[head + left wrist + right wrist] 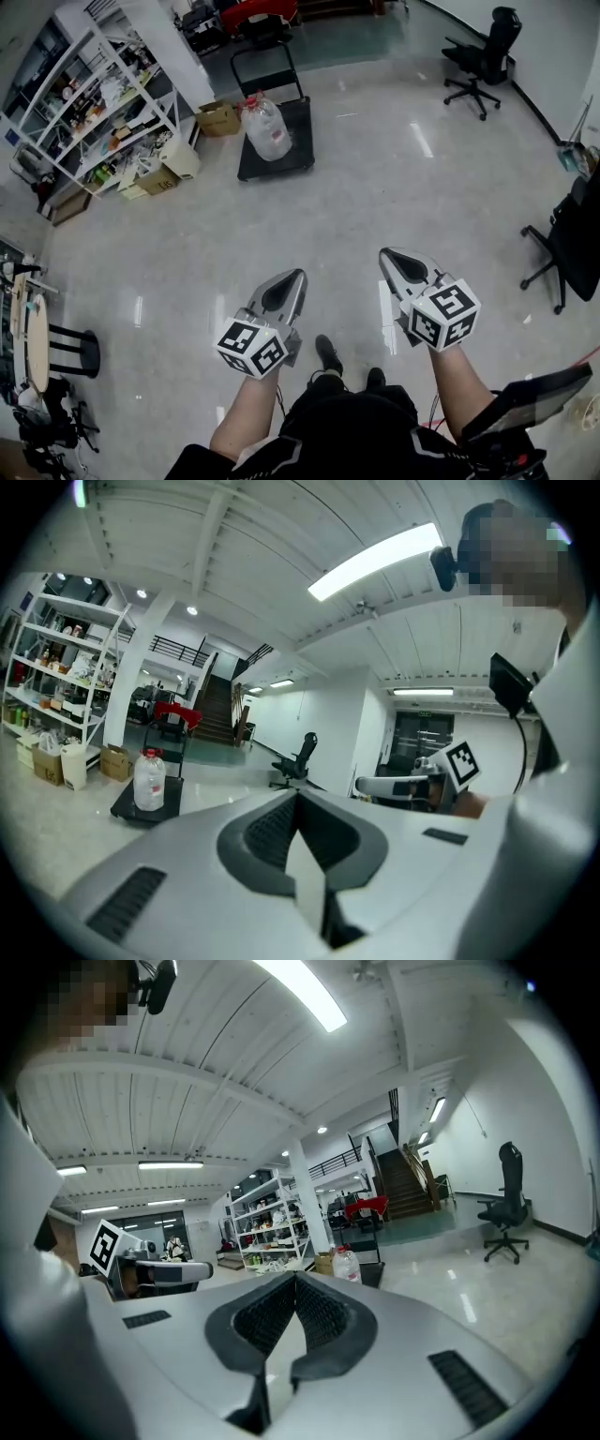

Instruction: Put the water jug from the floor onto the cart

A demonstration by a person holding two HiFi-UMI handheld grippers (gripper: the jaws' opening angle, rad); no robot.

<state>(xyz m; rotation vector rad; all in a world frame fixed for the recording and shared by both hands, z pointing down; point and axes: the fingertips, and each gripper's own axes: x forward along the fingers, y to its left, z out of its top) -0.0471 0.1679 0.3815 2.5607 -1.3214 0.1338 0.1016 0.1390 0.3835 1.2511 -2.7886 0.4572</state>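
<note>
Head view, water jug (265, 128) covering part of cart (302, 133), left gripper (298, 274), right gripper (385, 252) both pressed together

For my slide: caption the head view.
Clear plastic water jug on black platform cart; left gripper, right gripper shut, empty.

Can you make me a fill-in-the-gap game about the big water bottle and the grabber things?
1. The water jug stands on the black ____.
2. The jug's cap is coloured ____.
3. The left gripper and the right gripper hold nothing, and their jaws are ____.
4. The office chair far across the floor is coloured ____.

Missing words: cart; red; shut; black.
</note>
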